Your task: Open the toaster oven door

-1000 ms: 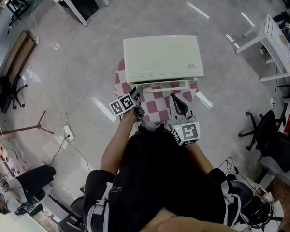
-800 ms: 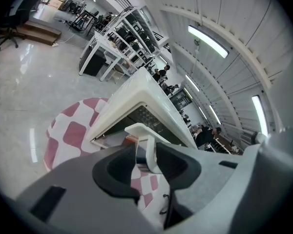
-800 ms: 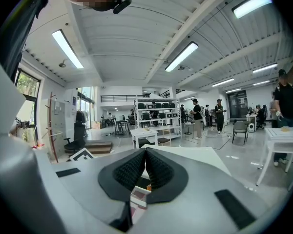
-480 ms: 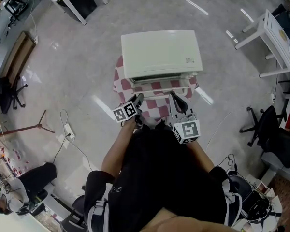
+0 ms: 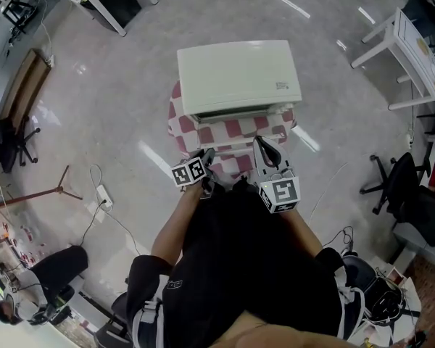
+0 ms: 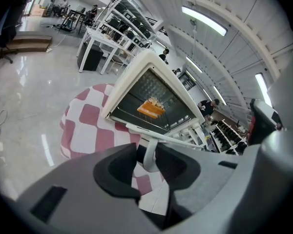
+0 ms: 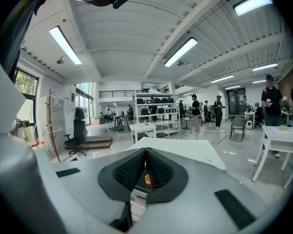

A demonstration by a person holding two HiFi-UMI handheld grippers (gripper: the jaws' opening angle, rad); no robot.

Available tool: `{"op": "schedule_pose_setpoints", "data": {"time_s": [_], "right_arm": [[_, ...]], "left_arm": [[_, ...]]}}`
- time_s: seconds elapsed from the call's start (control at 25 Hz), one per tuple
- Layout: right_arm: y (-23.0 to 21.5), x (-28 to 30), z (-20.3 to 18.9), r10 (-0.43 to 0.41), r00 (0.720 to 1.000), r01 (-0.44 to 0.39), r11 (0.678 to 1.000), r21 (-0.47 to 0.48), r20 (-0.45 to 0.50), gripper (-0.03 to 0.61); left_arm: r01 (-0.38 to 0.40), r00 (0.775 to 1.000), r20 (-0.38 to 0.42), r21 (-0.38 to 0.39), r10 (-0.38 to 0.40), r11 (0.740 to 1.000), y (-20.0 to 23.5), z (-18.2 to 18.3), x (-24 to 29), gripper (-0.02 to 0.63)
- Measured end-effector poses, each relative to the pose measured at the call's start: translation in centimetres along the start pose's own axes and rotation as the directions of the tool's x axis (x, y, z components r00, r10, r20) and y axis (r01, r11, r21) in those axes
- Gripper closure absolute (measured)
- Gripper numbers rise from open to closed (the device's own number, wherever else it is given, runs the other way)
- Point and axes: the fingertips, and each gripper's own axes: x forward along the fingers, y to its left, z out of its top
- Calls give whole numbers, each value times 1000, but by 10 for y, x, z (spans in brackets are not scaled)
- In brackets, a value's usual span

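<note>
I have my left claw (image 6: 149, 155) on the white handle (image 6: 172, 136) of the toaster oven (image 5: 238, 75). One of the handle's curved posts sits right between the pads, which have just been closing and now look pinched against it. I hold it there, at the end of the bar and not the middle, because the post gives the pads something to hook behind while I pull, so the bar should not slide out sideways. Ahead of this claw and a little above it is the door (image 6: 129, 99), with an orange piece of food (image 6: 150, 108) showing behind its dark glass. In the head view the handle stands clear of the oven's front, so I judge the door to be part open, not yet fully down. Under the claw lies the red and white checked cloth (image 6: 88, 126) that the oven stands on. My left forearm reaches forward from my body, and the claw is tipped downward and rolled over, which suits a door that hinges at its bottom edge. My right claw (image 7: 145, 165) has its pads pressed together on nothing. It points nearly level at the oven, just to the right of my left claw and close to the bar. I cannot tell whether it touches the bar.
</note>
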Motion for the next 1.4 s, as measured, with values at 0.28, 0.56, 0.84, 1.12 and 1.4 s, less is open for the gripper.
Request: {"op": "schedule_pose_setpoints", "data": {"time_s": [0.28,0.56,0.84,1.12,1.4], "right_arm": [[-12,-1,-12,-16,999,16,1000,1,-50,552],[-21,2,-18,-28,997,28,1000,0,-71,552],[-33,4,-29,-35,990,40,999,30,-135,552],[-64,10,-68,-20,957,57,991,118,-289,551],[-103,6,-107,13,909,97,966,241,-418,548]], "left_arm": [[-12,999,-47,11,13,1000,6,-15,0,489],[-23,998,-64,11,24,1000,10,-21,4,489],[-24,998,-65,13,24,1000,10,-22,2,489],[-22,997,-78,15,23,1000,10,-23,2,489],[-19,997,-80,21,20,1000,10,-23,1,489]]}}
